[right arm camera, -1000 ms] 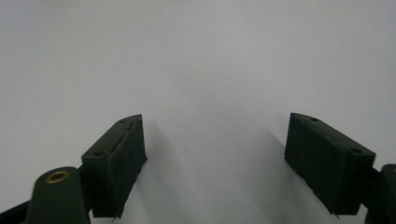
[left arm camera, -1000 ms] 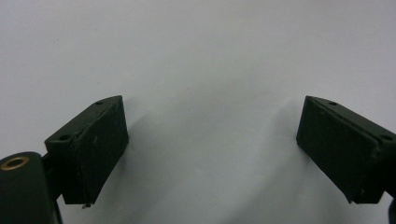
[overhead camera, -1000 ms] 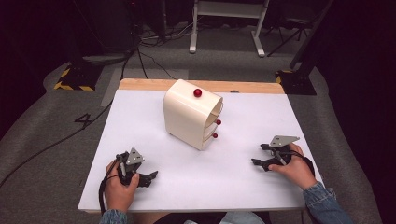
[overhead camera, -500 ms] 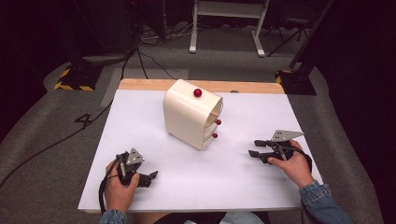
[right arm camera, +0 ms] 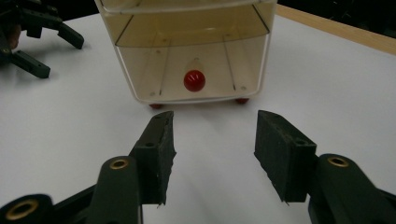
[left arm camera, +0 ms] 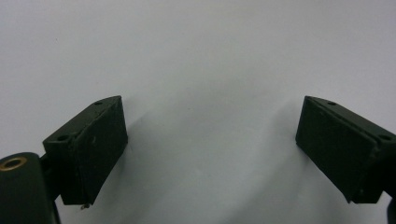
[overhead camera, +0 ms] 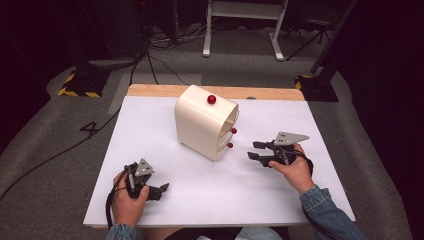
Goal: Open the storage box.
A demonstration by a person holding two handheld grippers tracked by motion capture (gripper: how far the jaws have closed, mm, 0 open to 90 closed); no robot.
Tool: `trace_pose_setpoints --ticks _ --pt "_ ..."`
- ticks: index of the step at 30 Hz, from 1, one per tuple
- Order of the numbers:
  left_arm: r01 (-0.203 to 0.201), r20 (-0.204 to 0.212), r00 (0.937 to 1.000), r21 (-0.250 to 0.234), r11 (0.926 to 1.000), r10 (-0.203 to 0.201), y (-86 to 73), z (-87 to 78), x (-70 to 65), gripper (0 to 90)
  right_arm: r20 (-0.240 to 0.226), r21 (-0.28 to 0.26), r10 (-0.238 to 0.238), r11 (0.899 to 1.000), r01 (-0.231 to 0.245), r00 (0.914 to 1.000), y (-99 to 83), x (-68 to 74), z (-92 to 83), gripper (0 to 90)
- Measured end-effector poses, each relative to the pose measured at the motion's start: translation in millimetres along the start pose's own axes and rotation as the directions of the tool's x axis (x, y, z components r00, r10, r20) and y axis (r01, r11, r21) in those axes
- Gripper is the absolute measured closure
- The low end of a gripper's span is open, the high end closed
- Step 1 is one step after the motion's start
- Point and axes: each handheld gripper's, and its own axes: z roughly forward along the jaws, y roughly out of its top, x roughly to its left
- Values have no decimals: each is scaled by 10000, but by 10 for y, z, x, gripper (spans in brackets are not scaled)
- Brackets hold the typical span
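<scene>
High view, table: a white rectangular tabletop with a bare wooden strip along its far edge stood on grey carpet.
High view, drawer unit: a cream plastic mini drawer cabinet with rounded top sat near the table's middle, toward the far side, turned at an angle so its drawer fronts faced the person's right. One red ball knob showed on top, and two small red drawer knobs showed on the front.
High view, left gripper: the black two-jaw left gripper was held low at the near left of the table, well apart from the cabinet, with its jaws pointing right. How far open they were I could not tell from this view.
High view, right gripper: the black two-jaw right gripper was held right of the cabinet, jaws pointing at the drawer fronts, near but not touching. The jaws were apart and empty.
Left gripper view, jaws: they were spread wide with nothing between them, over bare white table surface.
Right gripper view, jaws: they were parted to a moderate gap and held nothing. The translucent bottom drawer lay straight ahead, its red knob centred beyond the gap, apart from the jaws. The other gripper showed at upper left.
</scene>
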Motion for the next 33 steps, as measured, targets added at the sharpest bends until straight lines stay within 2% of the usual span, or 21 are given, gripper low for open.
trace_pose_setpoints --ticks 9,16,22,28,30,33 --pt "-17 -13 10000 -26 10000 17 -1 1 -1 91 -454 -312 -75 9995 61 9989 60 39 295 537" --pt "-45 -47 10000 -29 10000 45 0 0 0 91 -666 -443 -89 9990 60 9977 22 40 432 566" --pt "-45 -50 10000 -31 10000 44 0 0 0 91 -466 -478 -314 9984 292 9984 14 21 505 633" --pt "-44 -44 10000 -31 10000 44 -1 0 0 91 -559 -508 -510 9975 482 9971 23 27 607 698" --pt "-34 -36 10000 -28 10000 34 -1 0 -3 92 -382 -509 -685 9965 666 9969 18 35 624 738" --pt "-33 -36 10000 -27 10000 33 -1 0 -3 91 -385 -517 -649 9967 629 9971 20 31 626 742"
